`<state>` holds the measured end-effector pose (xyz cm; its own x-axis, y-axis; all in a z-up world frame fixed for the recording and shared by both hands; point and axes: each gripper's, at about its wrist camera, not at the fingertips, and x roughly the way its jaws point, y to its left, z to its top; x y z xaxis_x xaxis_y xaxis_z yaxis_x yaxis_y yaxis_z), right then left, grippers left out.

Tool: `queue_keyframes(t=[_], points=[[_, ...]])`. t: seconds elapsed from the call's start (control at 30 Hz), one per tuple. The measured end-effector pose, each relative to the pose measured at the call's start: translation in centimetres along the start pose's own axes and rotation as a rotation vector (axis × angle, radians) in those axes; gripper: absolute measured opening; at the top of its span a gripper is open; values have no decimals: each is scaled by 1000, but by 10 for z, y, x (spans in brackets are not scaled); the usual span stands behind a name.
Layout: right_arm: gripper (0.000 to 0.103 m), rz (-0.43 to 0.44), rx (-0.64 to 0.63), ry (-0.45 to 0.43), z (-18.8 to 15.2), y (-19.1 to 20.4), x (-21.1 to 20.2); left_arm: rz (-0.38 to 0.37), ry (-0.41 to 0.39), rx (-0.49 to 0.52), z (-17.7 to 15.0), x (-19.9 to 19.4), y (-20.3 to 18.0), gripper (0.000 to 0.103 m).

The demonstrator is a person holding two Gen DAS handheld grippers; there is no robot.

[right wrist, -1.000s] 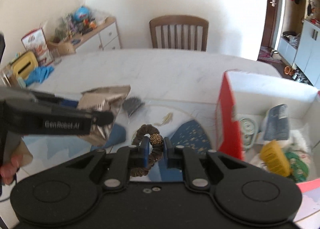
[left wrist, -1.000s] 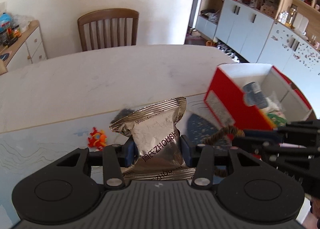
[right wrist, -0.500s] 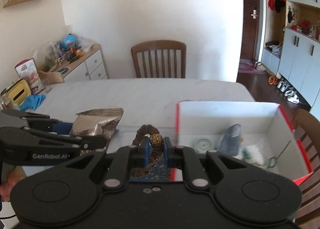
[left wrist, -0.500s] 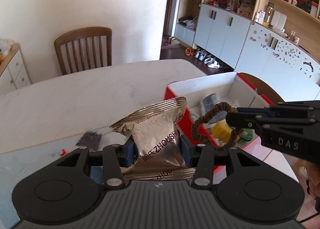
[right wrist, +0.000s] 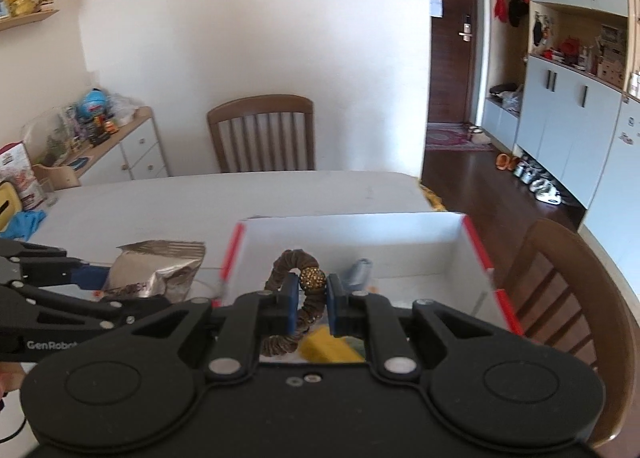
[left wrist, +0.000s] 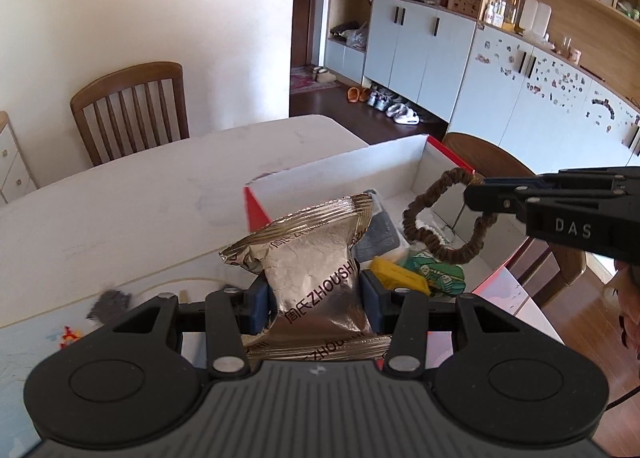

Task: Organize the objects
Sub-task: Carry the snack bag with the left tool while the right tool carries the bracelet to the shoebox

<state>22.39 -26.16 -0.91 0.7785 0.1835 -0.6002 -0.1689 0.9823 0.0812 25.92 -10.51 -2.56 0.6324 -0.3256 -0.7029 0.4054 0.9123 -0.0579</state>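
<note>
Clamping a silver foil snack pouch [left wrist: 316, 270] by its lower half, the left hand-held gripper [left wrist: 316, 298] has its two blue pads pressed against the pouch's sides, so its fingers stand only as far apart as the pouch is wide. The pouch stands upright between them, its crimped top edge flaring wider than the grip. Ahead and to the right of this hand-held gripper lies the open red-and-white box [left wrist: 340, 166]; the pouch is held near the box's near-left corner, and whether it is over the rim cannot be told. The right hand-held gripper [right wrist: 313, 290] is nearly closed on a brown hair scrunchie [right wrist: 294, 270], its pads pinching the gold bead, and the loop hangs over the box interior. Below it lie a yellow object [left wrist: 396, 276], a green packet [left wrist: 436, 274] and a grey-blue pouch [left wrist: 380, 230]. Beyond the box's far wall the white surface [left wrist: 140, 210] lies bare up to a wooden chair [right wrist: 262, 134]. A second chair [right wrist: 560, 282] stands just right of the box's right wall.
</note>
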Motion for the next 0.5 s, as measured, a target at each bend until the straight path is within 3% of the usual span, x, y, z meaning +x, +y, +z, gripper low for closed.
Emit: queue_keyframes(t=[0.5], points=[[13, -43, 1, 46, -12, -68, 27, 62, 48, 36, 23, 68, -50, 46]])
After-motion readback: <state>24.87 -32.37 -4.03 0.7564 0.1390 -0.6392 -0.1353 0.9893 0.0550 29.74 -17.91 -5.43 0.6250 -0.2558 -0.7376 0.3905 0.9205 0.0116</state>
